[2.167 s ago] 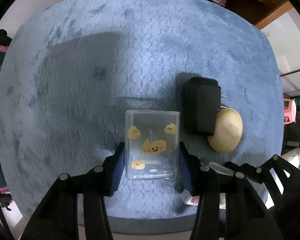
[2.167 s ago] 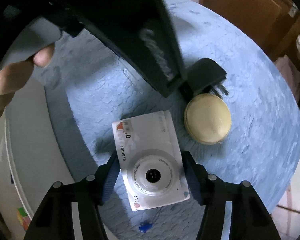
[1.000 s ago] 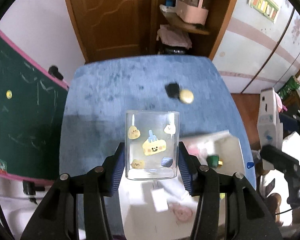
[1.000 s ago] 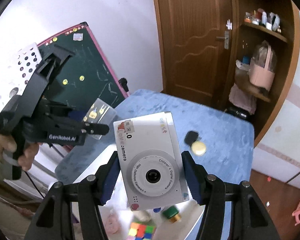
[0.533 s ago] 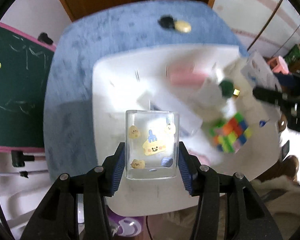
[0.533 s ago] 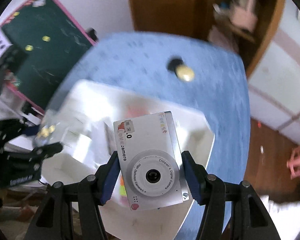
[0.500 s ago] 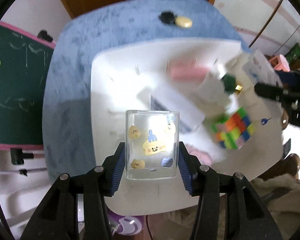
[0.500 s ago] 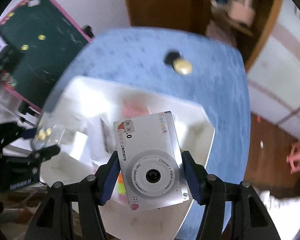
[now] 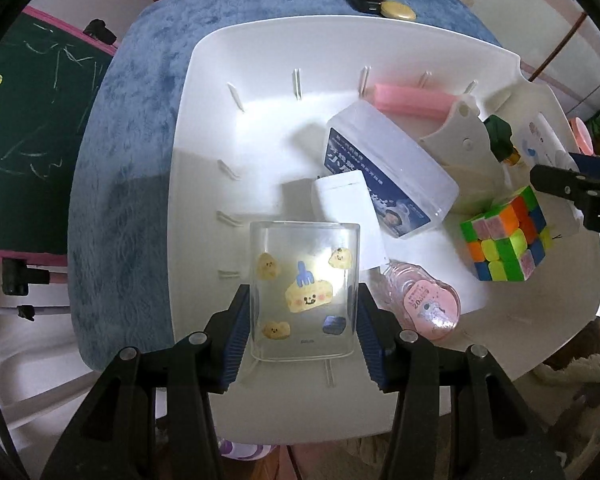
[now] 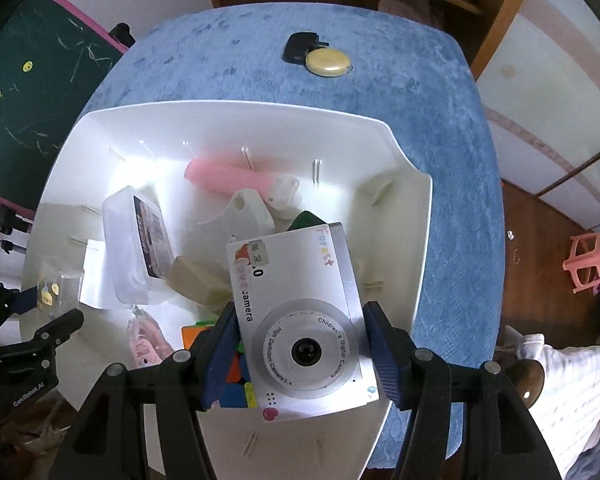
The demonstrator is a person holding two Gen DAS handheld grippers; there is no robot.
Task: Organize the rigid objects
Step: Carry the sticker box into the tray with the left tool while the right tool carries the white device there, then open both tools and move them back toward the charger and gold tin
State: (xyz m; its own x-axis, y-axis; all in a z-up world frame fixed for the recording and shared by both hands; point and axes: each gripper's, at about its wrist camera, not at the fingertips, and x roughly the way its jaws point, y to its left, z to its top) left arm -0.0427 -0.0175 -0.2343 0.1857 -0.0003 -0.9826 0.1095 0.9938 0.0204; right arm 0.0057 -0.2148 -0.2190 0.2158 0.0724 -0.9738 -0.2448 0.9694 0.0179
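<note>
My left gripper [image 9: 303, 322] is shut on a clear plastic box with yellow cartoon stickers [image 9: 302, 276], held above the near left part of a white bin [image 9: 204, 92]. My right gripper [image 10: 300, 356] is shut on a white children's digital camera [image 10: 296, 300], lens toward the lens of my view, above the bin's right side [image 10: 412, 216]. In the bin lie a colour cube [image 9: 508, 236], a frosted box with a blue label [image 9: 388, 160], a pink bar [image 9: 412, 98], a white flat case [image 9: 346, 208] and a pink packet [image 9: 428, 304]. The right gripper's fingers [image 9: 560, 180] show at the left wrist view's right edge.
The bin rests on a blue plush table top [image 10: 440, 112]. A black plug [image 10: 298, 48] and a round cream tin [image 10: 328, 62] lie at its far end. A green chalkboard [image 9: 24, 112] stands to the left; a pink stool [image 10: 588, 260] sits on the wooden floor at right.
Both grippers have come down from high above the table to just over the white bin and now point steeply downward. The clear box and the camera stay gripped.
</note>
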